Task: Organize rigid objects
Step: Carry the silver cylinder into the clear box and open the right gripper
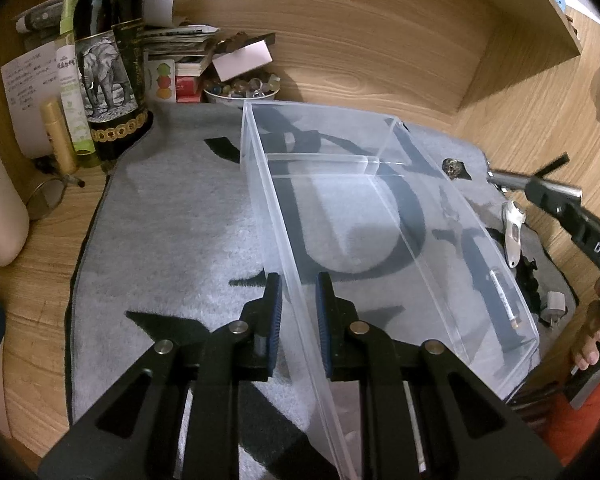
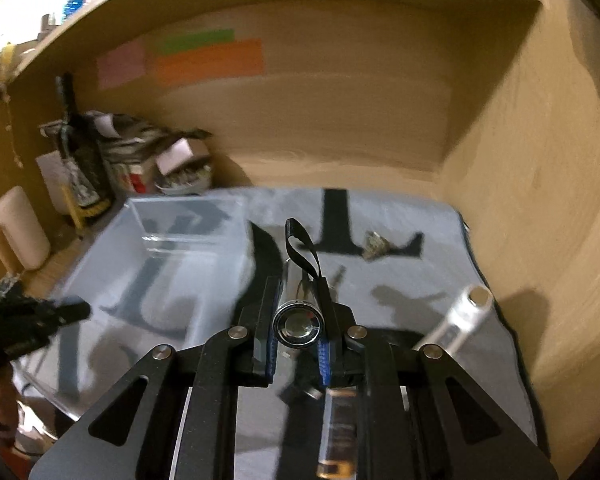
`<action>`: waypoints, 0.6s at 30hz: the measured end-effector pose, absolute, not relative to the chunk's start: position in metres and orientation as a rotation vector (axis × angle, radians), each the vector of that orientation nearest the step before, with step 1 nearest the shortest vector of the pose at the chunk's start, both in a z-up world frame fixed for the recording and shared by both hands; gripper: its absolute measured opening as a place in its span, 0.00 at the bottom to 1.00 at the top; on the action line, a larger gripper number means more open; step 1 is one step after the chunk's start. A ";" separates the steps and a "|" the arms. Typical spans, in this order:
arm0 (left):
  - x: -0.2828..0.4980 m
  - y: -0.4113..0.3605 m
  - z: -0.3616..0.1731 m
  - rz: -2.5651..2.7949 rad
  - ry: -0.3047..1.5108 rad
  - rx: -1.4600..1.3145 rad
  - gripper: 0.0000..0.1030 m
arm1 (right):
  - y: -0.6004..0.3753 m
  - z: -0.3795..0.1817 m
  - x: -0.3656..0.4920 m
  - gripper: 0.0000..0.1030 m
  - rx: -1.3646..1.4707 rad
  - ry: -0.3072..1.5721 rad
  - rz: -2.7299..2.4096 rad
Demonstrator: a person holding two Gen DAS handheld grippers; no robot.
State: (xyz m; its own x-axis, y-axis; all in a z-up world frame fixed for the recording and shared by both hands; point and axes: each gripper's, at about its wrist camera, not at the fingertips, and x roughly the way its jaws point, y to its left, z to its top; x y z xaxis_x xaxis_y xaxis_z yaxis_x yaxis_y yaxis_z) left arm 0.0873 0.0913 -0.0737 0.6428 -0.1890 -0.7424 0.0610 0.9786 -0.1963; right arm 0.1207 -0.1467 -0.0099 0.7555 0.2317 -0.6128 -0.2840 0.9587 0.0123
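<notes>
A clear plastic box [image 1: 380, 216] with an inner divider lies on the grey mat [image 1: 172, 240]. My left gripper [image 1: 299, 290] is shut on the box's near left wall, one pad on each side. My right gripper [image 2: 300, 304] is shut on a silver flashlight [image 2: 298, 324] with a black wrist strap [image 2: 300, 248], held above the mat to the right of the box [image 2: 172, 240]. In the left wrist view the right gripper [image 1: 540, 188] comes in from the right edge with the flashlight [image 1: 508, 179]. The box is empty; a small tube [image 1: 504, 300] shows through its right wall.
On the mat right of the box lie a white handheld device [image 1: 514, 232], a small metal trinket [image 1: 456, 168] and a grey plug [image 1: 556, 304]. A dark bottle [image 1: 108, 80], spray bottle [image 1: 72, 92], bead bowl [image 1: 240, 90] and papers crowd the back left. Wooden walls enclose the desk.
</notes>
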 end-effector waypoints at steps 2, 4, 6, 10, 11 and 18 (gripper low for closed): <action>0.088 0.092 -0.074 -0.147 0.862 -0.156 0.16 | -0.138 -0.008 0.121 0.14 -0.089 0.648 0.307; 0.088 0.092 -0.074 -0.151 0.862 -0.158 0.16 | -0.127 -0.006 0.122 0.14 -0.104 0.643 0.332; 0.089 0.093 -0.074 -0.154 0.862 -0.159 0.16 | -0.118 -0.006 0.124 0.14 -0.118 0.642 0.354; 0.088 0.093 -0.074 -0.161 0.862 -0.160 0.16 | -0.101 -0.010 0.131 0.14 -0.138 0.651 0.394; 0.088 0.093 -0.074 -0.163 0.861 -0.160 0.16 | -0.098 -0.010 0.132 0.14 -0.141 0.657 0.404; 0.088 0.095 -0.075 -0.171 0.859 -0.173 0.16 | -0.071 -0.026 0.145 0.14 -0.194 0.727 0.476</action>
State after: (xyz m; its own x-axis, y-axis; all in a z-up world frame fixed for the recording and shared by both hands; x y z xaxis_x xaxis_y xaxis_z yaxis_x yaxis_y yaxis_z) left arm 0.0879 0.0952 -0.0749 0.6411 -0.2189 -0.7356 0.0802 0.9723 -0.2195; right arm 0.1454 -0.0710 -0.0261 0.6469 0.3497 -0.6777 -0.4817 0.8763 -0.0077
